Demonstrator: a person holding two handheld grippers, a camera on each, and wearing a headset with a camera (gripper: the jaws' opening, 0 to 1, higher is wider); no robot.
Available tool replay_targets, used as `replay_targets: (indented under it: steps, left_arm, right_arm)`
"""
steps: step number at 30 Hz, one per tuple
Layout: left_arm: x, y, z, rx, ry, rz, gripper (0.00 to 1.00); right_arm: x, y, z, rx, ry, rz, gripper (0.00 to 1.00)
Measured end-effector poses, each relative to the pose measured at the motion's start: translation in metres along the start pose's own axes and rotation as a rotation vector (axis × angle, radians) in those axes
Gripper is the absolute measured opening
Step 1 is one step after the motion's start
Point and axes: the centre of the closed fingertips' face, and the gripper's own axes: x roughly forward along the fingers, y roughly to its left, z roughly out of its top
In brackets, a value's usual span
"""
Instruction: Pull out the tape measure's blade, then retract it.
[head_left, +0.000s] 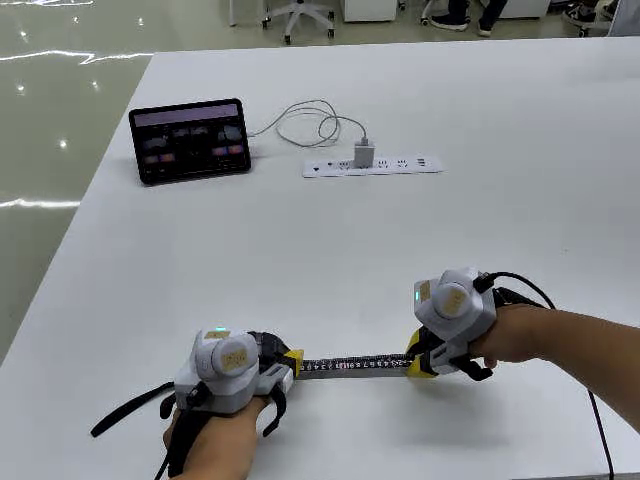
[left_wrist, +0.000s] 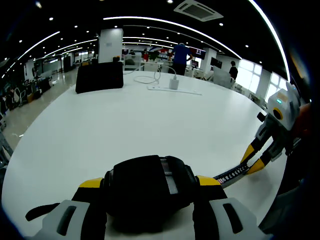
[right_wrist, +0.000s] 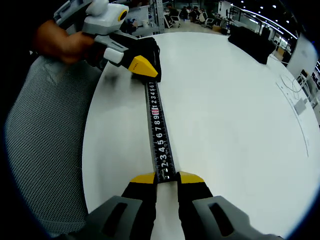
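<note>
My left hand-held gripper (head_left: 288, 367) clamps the tape measure's case (left_wrist: 148, 189) near the tabletop's (head_left: 330, 230) front edge, my right hand-held gripper (right_wrist: 166, 178) pinches the blade (right_wrist: 157, 131) tip, the blade lying straight between them, so retracting should bring the right toward the left.

The tape measure (head_left: 268, 352), a rounded black case, is clamped between the yellow-tipped jaws of the left gripper (left_wrist: 150, 181). Its blade (right_wrist: 159, 132), dark with white numerals, is drawn out partway and stretched straight and flat, its tip pinched by the right gripper (right_wrist: 165, 177). Both are found well apart from the power strip (head_left: 372, 164), on its near side, the case left of it.
</note>
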Motion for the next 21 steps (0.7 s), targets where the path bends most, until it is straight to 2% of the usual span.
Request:
replay_targets:
  steps: [21]
  left_arm:
    - [0.000, 0.000, 0.000, -0.003, 0.002, -0.002, 0.66]
  right_arm:
    - [0.009, 0.003, 0.016, -0.019, -0.031, 0.004, 0.11]
